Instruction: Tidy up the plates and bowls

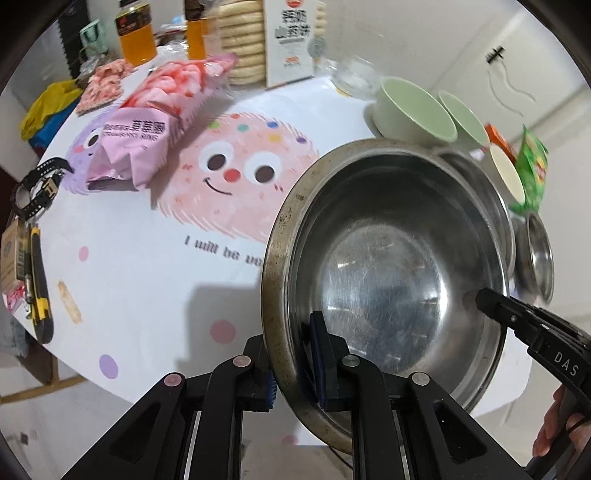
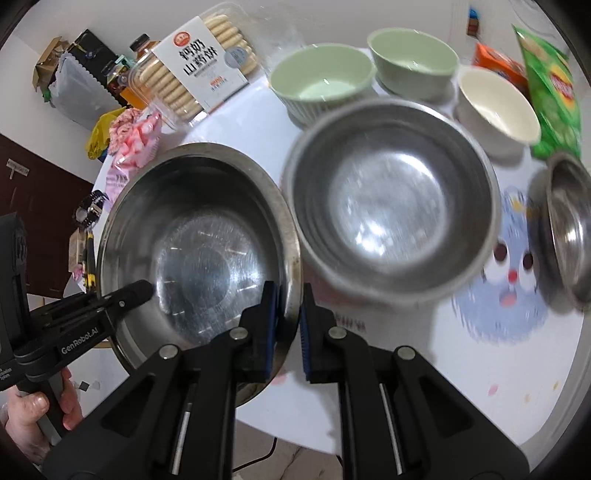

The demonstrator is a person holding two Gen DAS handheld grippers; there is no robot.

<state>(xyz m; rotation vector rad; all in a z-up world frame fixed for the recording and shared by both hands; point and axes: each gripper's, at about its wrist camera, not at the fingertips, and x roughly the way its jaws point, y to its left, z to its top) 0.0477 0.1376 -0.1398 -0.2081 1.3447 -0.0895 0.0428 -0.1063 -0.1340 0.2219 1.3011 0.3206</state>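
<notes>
A large steel basin (image 1: 388,266) is held up over the table edge. My left gripper (image 1: 295,365) is shut on its left rim. My right gripper (image 2: 288,325) is shut on its right rim (image 2: 291,258); the basin also shows in the right wrist view (image 2: 199,251). A second steel bowl (image 2: 391,214) stands just right of it. Two green bowls (image 2: 321,79) (image 2: 413,61), a cream bowl (image 2: 495,103) and a small steel dish (image 2: 569,225) stand behind and to the right.
A round table (image 1: 147,277) with a cartoon cloth carries a pink snack bag (image 1: 155,122), a biscuit box (image 2: 199,70), juice bottles (image 1: 135,33), a green crisp bag (image 2: 550,96) and tools (image 1: 37,280) at the left edge.
</notes>
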